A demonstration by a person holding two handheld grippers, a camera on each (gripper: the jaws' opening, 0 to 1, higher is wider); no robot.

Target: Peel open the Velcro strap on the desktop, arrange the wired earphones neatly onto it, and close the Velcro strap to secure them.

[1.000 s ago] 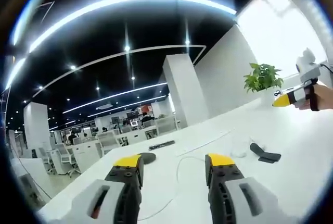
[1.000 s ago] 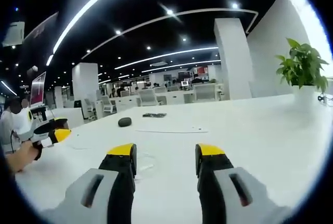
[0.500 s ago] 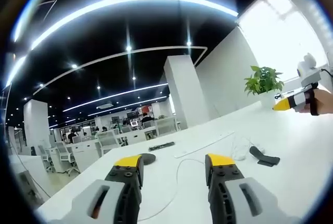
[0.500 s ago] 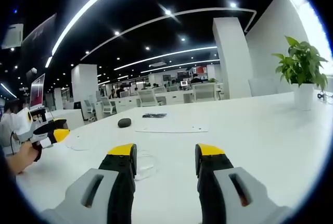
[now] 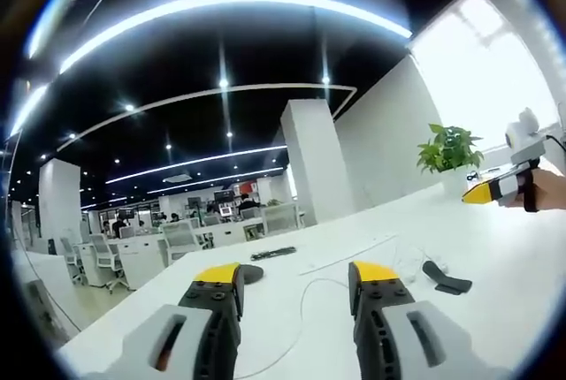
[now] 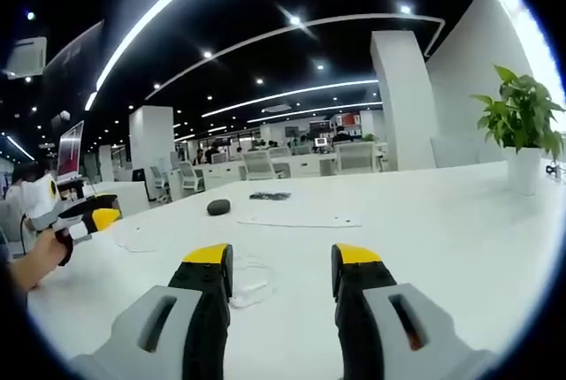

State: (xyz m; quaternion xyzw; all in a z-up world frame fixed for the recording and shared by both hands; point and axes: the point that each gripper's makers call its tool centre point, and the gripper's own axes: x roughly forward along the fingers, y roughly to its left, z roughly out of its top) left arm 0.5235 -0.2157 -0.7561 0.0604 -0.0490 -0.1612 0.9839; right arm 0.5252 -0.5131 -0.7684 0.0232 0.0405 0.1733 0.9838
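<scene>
On the white desk (image 5: 495, 247) lies the black Velcro strap (image 5: 447, 276), right of my left gripper (image 5: 296, 274), which is open, holds nothing and hovers above the desk. The white earphone wires (image 5: 405, 256) lie just left of the strap, and a thin white cable (image 5: 302, 305) curves between my jaws. In the right gripper view the earphone wires (image 6: 248, 277) lie in a loose tangle just beyond my open right gripper (image 6: 283, 256), which is empty. Each gripper appears in the other's view, held by a hand: the right gripper (image 5: 500, 190) and the left gripper (image 6: 87, 217).
A dark oval object (image 6: 217, 207), a black bar (image 6: 270, 195) and a flat white strip (image 6: 301, 221) lie farther back on the desk. A potted plant (image 6: 523, 124) stands at the right. Office desks and chairs (image 5: 190, 234) fill the background.
Both views have shifted slightly with the hands. The strap, the earphones and the other things lie where they were, and both grippers stay open.
</scene>
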